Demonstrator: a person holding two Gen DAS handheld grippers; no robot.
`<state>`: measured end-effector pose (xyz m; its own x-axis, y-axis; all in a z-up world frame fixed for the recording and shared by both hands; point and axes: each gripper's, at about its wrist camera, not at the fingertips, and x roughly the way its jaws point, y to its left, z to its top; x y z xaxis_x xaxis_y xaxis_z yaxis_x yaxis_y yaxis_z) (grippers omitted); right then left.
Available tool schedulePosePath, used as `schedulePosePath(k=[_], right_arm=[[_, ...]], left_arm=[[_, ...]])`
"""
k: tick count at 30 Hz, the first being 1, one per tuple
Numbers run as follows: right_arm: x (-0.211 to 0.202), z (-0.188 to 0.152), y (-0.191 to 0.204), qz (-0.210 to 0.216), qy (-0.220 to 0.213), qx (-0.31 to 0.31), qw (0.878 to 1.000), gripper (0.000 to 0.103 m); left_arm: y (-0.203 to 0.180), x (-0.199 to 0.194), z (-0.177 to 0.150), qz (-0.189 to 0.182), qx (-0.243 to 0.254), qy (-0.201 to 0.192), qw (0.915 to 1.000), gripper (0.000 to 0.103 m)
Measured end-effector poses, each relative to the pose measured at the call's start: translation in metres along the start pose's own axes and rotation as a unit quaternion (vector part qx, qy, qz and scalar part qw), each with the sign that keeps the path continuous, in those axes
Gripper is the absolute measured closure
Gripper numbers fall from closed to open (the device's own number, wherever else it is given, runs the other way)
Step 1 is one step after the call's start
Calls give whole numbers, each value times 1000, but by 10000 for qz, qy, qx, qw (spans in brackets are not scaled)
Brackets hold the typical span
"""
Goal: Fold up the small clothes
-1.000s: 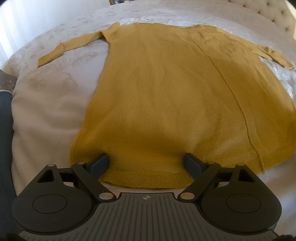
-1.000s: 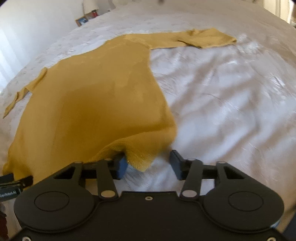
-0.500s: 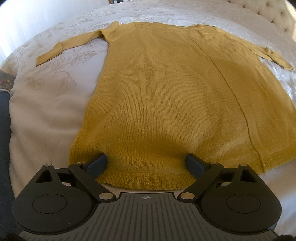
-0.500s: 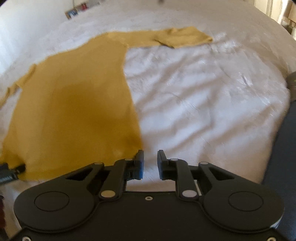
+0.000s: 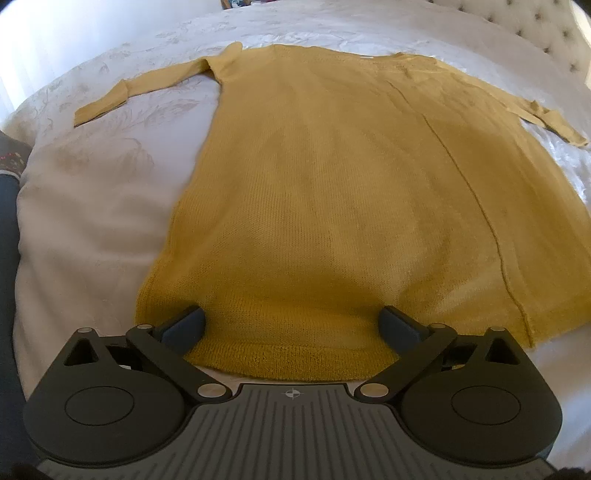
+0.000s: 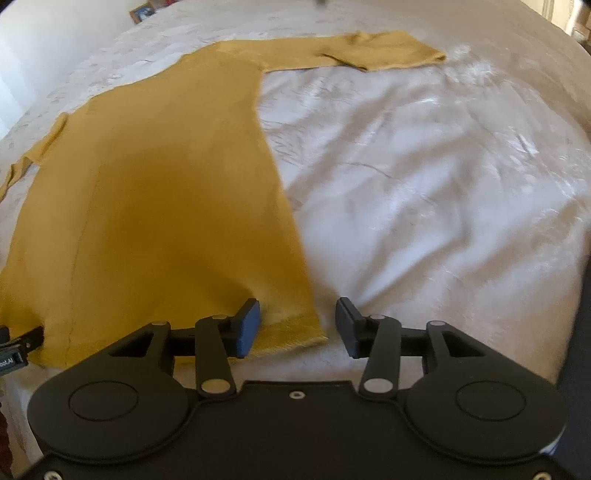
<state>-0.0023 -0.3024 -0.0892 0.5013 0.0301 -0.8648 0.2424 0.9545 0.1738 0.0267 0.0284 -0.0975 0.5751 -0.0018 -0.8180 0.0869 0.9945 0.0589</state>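
Observation:
A mustard-yellow knit sweater (image 5: 332, 192) lies flat on a white bedspread (image 5: 92, 221), neck away from me, both sleeves spread out. My left gripper (image 5: 291, 326) is wide open, its fingers resting over the bottom hem near the left corner. In the right wrist view the sweater (image 6: 166, 184) fills the left half. My right gripper (image 6: 298, 326) is open, with the sweater's bottom right corner (image 6: 299, 332) lying between its fingers. The right sleeve (image 6: 369, 51) lies at the far top.
The bedspread (image 6: 443, 184) is wrinkled to the right of the sweater. A tufted headboard (image 5: 535, 22) stands at the far right. The bed's dark edge (image 5: 7, 258) runs down the left; another dark edge (image 6: 580, 314) shows at the right.
My right gripper shut half a second ago and has opened again around the hem corner, which now lies flat. My left gripper has stayed open at the hem.

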Motion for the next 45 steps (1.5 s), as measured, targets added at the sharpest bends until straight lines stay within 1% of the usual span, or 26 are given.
schedulePosePath(k=[2,4,5,7,9,11,12,13,14,16,17,18,20,21,24,29,33,35,39,41,43,45], right_arm=[[-3,2,-2,-49,-17,-20,10000,48],[-10,6,-1,-41,-133,-73,9999,48],[-15,7,1,-23,-230,-125,9997,48],[-26,16,5,22,-525,-287,9982,46],[-35,27,11,53,-878,-415,9953,39],[-43,38,17,75,-1359,-499,9894,27],[-46,43,19,65,-1598,-519,9858,25],[-48,50,21,51,-1824,-541,9817,18],[-48,56,23,25,-2028,-566,9776,6],[-45,70,27,-129,-2392,-656,9687,2],[-41,78,29,-220,-2526,-749,9644,2],[-37,84,30,-292,-2570,-855,9622,2],[-27,99,31,-388,-2568,-1023,9603,3],[-19,109,29,-389,-2533,-1075,9606,4],[3,133,24,-495,-2482,-1252,9593,11],[42,163,17,-609,-2310,-1482,9597,22],[69,181,9,-719,-2173,-1595,9603,25],[83,189,7,-783,-2088,-1651,9607,28],[109,198,-1,-898,-1876,-1582,9653,31],[118,201,-7,-946,-1760,-1484,9685,36],[124,201,-13,-953,-1713,-1379,9709,37],[125,201,-21,-933,-1693,-1251,9731,45]], left_arm=[[1,-2,1,-36,4,10,10000,2],[5,-6,5,-102,-28,28,9999,5],[7,-8,6,-123,-67,-7,9999,12],[12,-14,14,-160,-150,-143,9997,13],[17,-18,26,-176,-201,-298,9992,13],[21,-20,41,-138,-220,-505,9984,13],[23,-19,49,-96,-226,-616,9978,13],[24,-19,58,-56,-230,-733,9970,13],[24,-17,67,-27,-227,-831,9963,13],[26,-13,86,0,-239,-1010,9946,13],[24,-12,91,19,-234,-1078,9939,13],[23,-9,101,40,-222,-1143,9932,13],[19,-2,116,64,-166,-1248,9920,13],[15,2,122,97,-134,-1291,9915,13],[8,17,146,182,-72,-1439,9894,13],[-5,48,180,252,-83,-1523,9880,13],[-13,70,201,269,-175,-1547,9874,13],[-17,77,209,297,-197,-1590,9866,13],[-21,95,217,276,-254,-1448,9888,13],[-23,105,216,239,-263,-1289,9910,13],[-23,115,213,191,-257,-1119,9932,13],[-25,123,211,187,-240,-954,9950,13]])
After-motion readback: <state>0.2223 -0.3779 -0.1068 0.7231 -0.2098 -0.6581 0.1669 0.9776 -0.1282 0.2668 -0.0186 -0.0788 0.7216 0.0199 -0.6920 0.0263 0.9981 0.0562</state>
